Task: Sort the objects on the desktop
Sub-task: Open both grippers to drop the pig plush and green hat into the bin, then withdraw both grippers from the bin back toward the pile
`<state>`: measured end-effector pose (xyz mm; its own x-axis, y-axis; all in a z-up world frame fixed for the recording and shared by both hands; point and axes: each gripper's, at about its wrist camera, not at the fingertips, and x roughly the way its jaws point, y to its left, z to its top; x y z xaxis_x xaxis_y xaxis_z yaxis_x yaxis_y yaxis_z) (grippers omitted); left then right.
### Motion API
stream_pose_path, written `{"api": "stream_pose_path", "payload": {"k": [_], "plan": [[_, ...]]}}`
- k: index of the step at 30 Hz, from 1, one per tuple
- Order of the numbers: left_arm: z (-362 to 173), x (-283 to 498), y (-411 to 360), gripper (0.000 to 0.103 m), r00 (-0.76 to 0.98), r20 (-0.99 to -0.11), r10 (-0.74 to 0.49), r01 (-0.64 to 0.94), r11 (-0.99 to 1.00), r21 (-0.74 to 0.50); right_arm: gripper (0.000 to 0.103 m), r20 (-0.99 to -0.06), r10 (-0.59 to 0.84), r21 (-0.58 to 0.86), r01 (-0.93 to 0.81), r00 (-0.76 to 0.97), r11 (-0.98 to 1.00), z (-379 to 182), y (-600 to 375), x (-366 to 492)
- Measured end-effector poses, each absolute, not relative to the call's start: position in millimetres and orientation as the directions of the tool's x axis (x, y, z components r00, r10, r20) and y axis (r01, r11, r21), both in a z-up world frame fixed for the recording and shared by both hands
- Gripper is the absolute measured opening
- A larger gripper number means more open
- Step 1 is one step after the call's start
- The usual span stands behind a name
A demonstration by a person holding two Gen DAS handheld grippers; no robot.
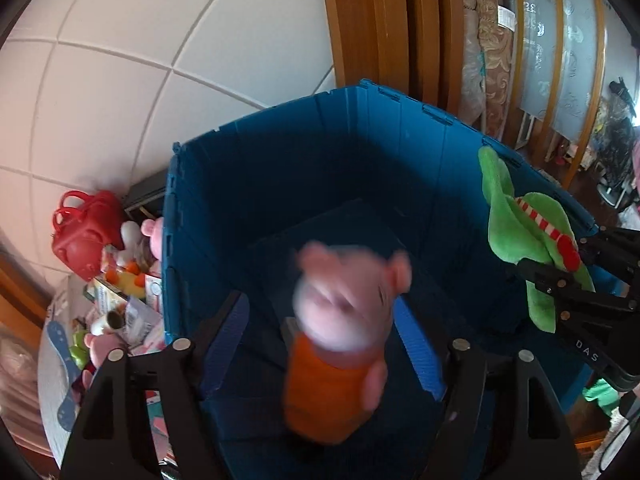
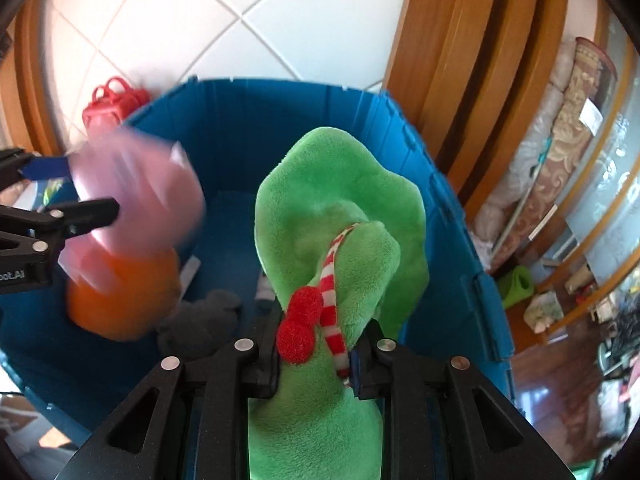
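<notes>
Blue bin [image 1: 304, 168] below: pink plush [image 1: 344, 320] loose btwn open left hand-held gripper [image 1: 324, 348]; right hand-held gripper [image 2: 316, 364] clamps green plush [image 2: 340, 216].

Blurred pink pig plush [image 1: 344, 320] between spread left claw [image 1: 324, 360] fingers, above blue crate [image 1: 280, 152]

White tiled wall [image 1: 120, 80], wooden doorframe [image 1: 360, 24]

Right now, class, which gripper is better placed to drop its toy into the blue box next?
Probably left. The left gripper has open jaws, its blurred pig toy over the blue box. The right gripper clamps the green toy.
</notes>
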<state>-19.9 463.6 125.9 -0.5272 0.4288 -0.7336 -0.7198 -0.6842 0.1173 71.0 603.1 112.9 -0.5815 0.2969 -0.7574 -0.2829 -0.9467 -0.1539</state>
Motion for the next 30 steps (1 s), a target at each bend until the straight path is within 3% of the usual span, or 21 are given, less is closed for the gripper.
{"api": "stream_pose_path", "payload": {"k": [2,5,7,13,22,26,30], "plan": [[129.3,-17.9,465.3,0.08,-0.523,-0.731,0.438,-0.72,-0.687,0.104,0.032,-0.77,0.301,-0.165,-0.279,-0.562,-0.946,108.4,605.4,67.7],[127.9,-16.5,463.1,0.08,-0.521,-0.729,0.444,-0.719,-0.689,0.094,0.052,-0.783,0.287,-0.161,-0.267,-0.551,-0.95,104.0,608.2,64.4],[123.9,-18.0,462.1,0.08,-0.516,-0.734,0.442,-0.718,-0.69,0.09,0.077,-0.788,0.274,-0.147,-0.265,-0.551,-0.953,102.7,609.3,64.4],[122.5,-16.5,458.6,0.08,-0.51,-0.729,0.457,-0.722,-0.688,0.074,0.098,-0.778,0.291,-0.168,-0.262,-0.557,-0.95,110.4,603.6,65.2],[138.5,-2.0,432.5,0.08,-0.588,-0.643,0.491,-0.696,-0.712,0.092,0.103,-0.712,0.348,-0.197,-0.302,-0.61,-0.933,129.1,584.1,74.4],[150.8,4.4,402.5,0.092,-0.637,-0.568,0.52,-0.67,-0.739,0.075,0.103,-0.657,0.375,-0.199,-0.329,-0.654,-0.923,143.5,562.7,77.1],[160.8,8.8,369.0,0.096,-0.712,-0.482,0.511,-0.621,-0.778,0.093,0.103,-0.601,0.402,-0.213,-0.346,-0.691,-0.913,155.1,537.3,77.4]]}}
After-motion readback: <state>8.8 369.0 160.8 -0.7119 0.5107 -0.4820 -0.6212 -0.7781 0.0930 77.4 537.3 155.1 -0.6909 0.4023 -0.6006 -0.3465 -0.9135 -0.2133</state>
